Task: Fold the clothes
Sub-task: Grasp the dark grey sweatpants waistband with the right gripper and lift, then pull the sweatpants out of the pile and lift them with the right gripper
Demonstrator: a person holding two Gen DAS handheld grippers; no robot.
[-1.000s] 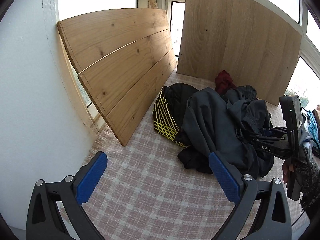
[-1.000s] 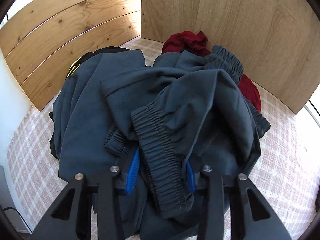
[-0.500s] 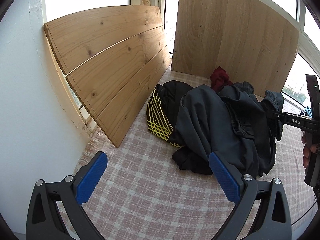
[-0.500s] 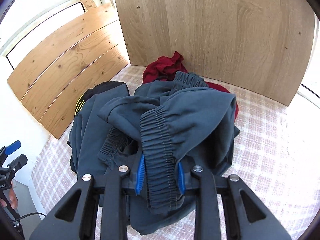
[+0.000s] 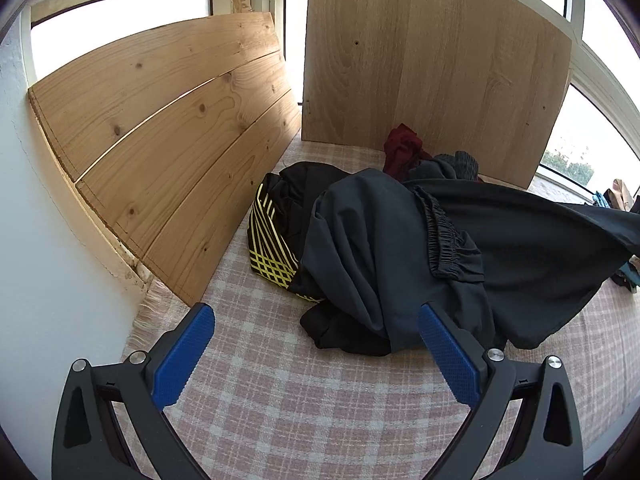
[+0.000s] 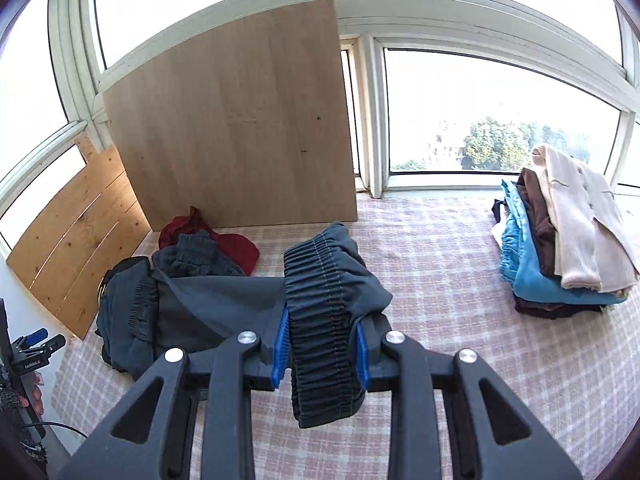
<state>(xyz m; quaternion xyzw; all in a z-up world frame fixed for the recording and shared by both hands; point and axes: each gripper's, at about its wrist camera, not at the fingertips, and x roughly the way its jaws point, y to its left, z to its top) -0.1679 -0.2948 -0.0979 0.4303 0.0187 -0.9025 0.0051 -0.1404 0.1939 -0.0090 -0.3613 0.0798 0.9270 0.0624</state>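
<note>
My right gripper (image 6: 320, 344) is shut on the elastic waistband of dark grey trousers (image 6: 324, 320) and holds them lifted, the cloth stretched back to the heap (image 6: 160, 312). In the left wrist view the trousers (image 5: 520, 240) stretch rightwards from a pile of dark clothes (image 5: 360, 264), with a black garment with yellow lines (image 5: 272, 248) and a red garment (image 5: 404, 148) in it. My left gripper (image 5: 312, 356) is open and empty, low over the checked cloth, just in front of the pile.
A pink checked cloth (image 5: 300, 408) covers the surface. Pine planks (image 5: 160, 140) lean at the left and a wood panel (image 5: 432, 60) stands behind the pile. A stack of folded clothes (image 6: 560, 240) lies at the right by the windows.
My right gripper has lifted the trousers' waistband up and away to the right, pulling the cloth taut from the pile. My left gripper has moved slightly nearer the pile and stays open.
</note>
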